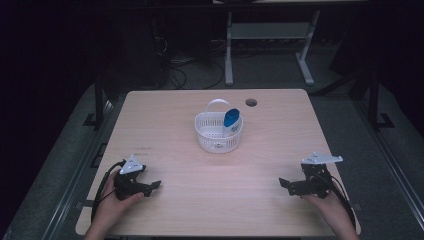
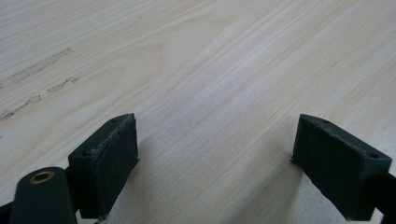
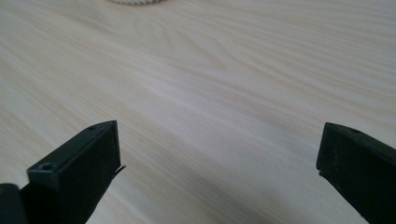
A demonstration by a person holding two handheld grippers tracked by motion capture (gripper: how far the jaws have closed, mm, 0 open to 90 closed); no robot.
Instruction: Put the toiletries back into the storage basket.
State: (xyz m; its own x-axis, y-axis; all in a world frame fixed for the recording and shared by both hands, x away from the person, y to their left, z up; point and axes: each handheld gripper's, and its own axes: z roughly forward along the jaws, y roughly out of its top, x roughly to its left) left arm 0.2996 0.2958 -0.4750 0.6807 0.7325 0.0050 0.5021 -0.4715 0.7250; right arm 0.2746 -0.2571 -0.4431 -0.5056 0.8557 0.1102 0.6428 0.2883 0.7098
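A white plastic basket [image 1: 218, 131] with a handle stands at the middle of the wooden table [image 1: 215, 195]. Inside it leans a white bottle with a blue cap [image 1: 231, 120]. My left gripper [image 1: 154, 186] rests low at the near left of the table, held by a hand, its jaws wide apart over bare wood [image 2: 215, 154]. Mirroring it at the near right, my right gripper [image 1: 284, 184] is also open with nothing between its jaws [image 3: 219, 163]. The basket's bottom edge [image 3: 135, 2] peeks in at the top of the right gripper view.
A round cable hole [image 1: 251, 102] sits near the table's far edge, right of the basket. Faint smudge marks [image 2: 39, 70] lie on the wood ahead of the left gripper. Behind the table stand a white desk frame [image 1: 270, 45] and floor cables [image 1: 185, 70].
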